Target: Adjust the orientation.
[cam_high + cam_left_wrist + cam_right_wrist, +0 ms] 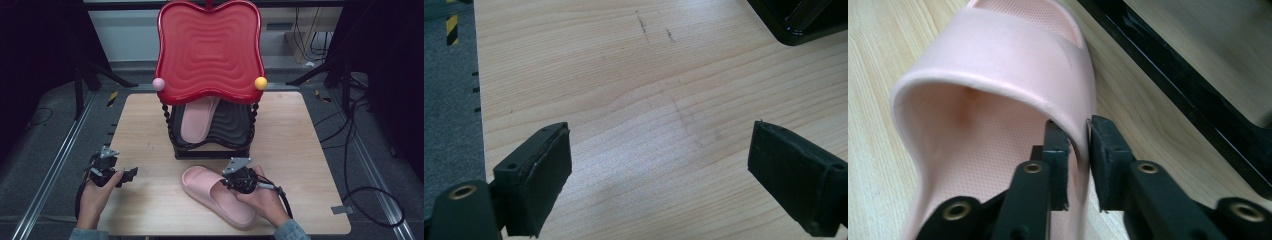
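A pink slipper (215,197) lies on the wooden table (300,150) in front of the rack, toe toward the left. My right gripper (227,184) sits at its strap. In the right gripper view the strap's side wall (1075,100) stands between the jaws of my right gripper (1079,131). The jaws are narrowly apart, and a thin gap shows at the right pad (1103,150). A second pink slipper (197,120) lies on the rack's black lower tray (235,125). My left gripper (131,174) rests at the table's left edge, and the left gripper view shows it (664,145) wide open over bare wood.
A two-level rack stands at the table's middle back, with a red wavy top tray (210,50) bearing a pink knob (158,84) and a yellow knob (260,83). Its black base (1173,85) runs just beside the slipper. Cables and stand legs lie on the floor around.
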The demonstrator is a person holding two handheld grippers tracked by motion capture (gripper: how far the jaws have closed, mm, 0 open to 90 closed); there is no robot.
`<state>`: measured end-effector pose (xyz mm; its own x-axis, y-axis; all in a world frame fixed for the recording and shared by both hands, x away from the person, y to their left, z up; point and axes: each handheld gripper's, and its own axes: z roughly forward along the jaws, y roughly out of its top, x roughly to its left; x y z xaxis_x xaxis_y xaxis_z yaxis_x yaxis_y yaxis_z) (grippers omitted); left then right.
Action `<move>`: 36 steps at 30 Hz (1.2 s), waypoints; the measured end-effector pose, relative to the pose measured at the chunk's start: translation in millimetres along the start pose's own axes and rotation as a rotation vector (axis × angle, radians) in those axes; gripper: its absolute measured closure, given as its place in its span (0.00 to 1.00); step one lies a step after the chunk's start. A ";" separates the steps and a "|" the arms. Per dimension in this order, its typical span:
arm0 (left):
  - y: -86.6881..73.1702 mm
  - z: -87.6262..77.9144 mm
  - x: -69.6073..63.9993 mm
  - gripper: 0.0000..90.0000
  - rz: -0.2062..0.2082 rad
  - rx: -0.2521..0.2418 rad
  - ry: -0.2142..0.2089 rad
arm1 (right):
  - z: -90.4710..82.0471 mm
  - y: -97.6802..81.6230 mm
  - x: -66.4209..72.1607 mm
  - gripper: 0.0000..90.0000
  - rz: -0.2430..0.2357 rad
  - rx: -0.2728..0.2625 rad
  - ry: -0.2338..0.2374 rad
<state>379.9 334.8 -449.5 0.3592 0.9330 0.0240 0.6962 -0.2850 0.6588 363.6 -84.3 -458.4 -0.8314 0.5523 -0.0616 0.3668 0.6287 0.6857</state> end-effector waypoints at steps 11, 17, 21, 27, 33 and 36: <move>-0.2 -2.6 2.2 0.11 -0.006 -0.005 0.004 | -36.7 4.1 12.9 0.58 0.067 0.026 0.004; -0.7 -0.9 1.7 0.11 0.003 0.005 0.001 | -42.4 -0.5 31.1 0.63 0.037 0.037 0.044; 0.1 -2.3 1.7 0.11 0.005 0.001 0.003 | -38.9 0.2 39.5 0.65 0.032 0.033 0.064; -0.3 -1.3 1.5 0.11 0.002 0.003 0.000 | -22.9 10.3 54.8 0.69 0.024 0.042 0.103; 0.2 -1.3 0.8 0.11 0.009 0.004 -0.003 | -5.2 15.7 57.9 0.78 0.035 0.053 0.133; -0.1 -1.1 1.2 0.11 0.006 0.004 -0.003 | 3.2 16.8 59.2 0.83 0.032 0.059 0.140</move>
<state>379.6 336.2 -448.7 0.3658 0.9303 0.0257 0.6961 -0.2919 0.6560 321.9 -39.3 -452.8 -0.8676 0.4931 0.0644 0.4143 0.6452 0.6420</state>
